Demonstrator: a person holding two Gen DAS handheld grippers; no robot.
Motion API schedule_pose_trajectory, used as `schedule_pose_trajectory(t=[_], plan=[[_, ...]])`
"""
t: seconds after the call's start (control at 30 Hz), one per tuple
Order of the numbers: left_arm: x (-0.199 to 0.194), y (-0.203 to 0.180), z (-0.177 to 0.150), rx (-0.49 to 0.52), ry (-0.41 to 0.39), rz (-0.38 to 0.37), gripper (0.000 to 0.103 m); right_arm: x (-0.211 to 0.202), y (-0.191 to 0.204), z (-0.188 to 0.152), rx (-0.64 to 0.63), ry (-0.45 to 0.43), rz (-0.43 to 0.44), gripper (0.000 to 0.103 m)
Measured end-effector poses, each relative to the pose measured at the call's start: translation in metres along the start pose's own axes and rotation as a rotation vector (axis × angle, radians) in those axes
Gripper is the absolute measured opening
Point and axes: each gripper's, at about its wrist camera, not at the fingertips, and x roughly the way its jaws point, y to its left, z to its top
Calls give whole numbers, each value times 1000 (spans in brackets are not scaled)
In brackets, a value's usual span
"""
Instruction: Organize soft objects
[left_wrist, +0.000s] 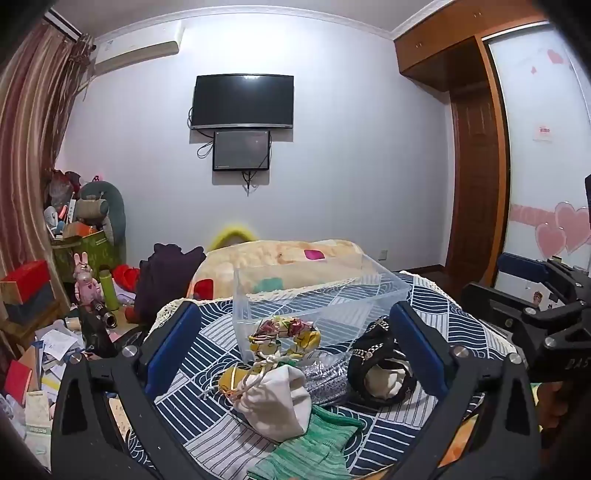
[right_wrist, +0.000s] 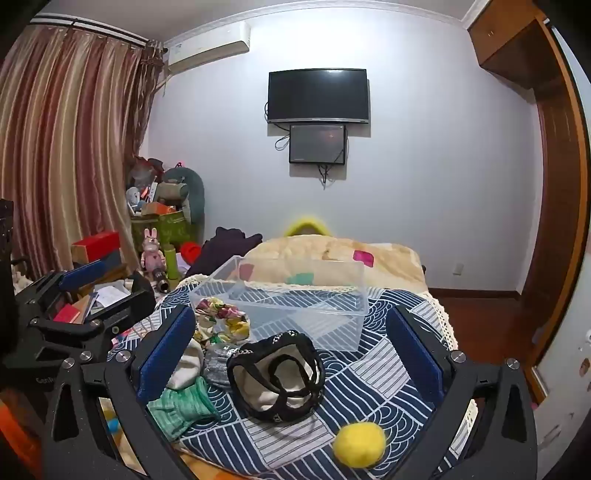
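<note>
1. Scanning left to right: left gripper (left_wrist: 295, 354) has jaws wide apart, nothing between the pads, hovering over the pile on the patterned bedspread (left_wrist: 436, 306).
2. Nearest the left side of the pile: white drawstring pouch (left_wrist: 273, 398), lying partly on a green knit cloth (left_wrist: 314, 443). The pouch cord looks loose; a pinch on the cord alone would likely let the pouch swing or drop.
3. Behind the pouch: floral scrunchie (left_wrist: 284, 334), touching the front wall of the clear plastic bin (left_wrist: 317, 280). Bin looks empty, so sorting has not started, I'd say.
4. Silver cloth (left_wrist: 325, 376) is wedged between the pouch and the black-and-white bag (right_wrist: 275, 376). Grabbing either neighbour could drag it along.
5. Right gripper (right_wrist: 293, 354) is likewise fully spread and holding nothing; the bag lies between its fingers, not touched. Bag straps and chain trim could snag a finger or trail over the bin rim.
6. Far right: yellow ball (right_wrist: 358, 445), apart from the pile, near the bedspread edge. A nudge could roll it off.
7. Bin is light; pushing things in from the front may slide it away.
</note>
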Motion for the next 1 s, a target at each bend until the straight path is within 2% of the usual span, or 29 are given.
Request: schedule_pose_trajectory(t=[0.3,0.5,0.57,1.0], plan=[[-6,0,8,5,-10,2,103,4,2,0,10,16,-1,103],[4,-6,11,11,-6,-2,103,2,5,-5,11,1,4,103],[-6,-1,2,3,-20,-12,103,3,2,-4,18,1,11,103],[-10,-3,2,4,-26,-21,103,-7,0,-1,31,-17,10,103]])
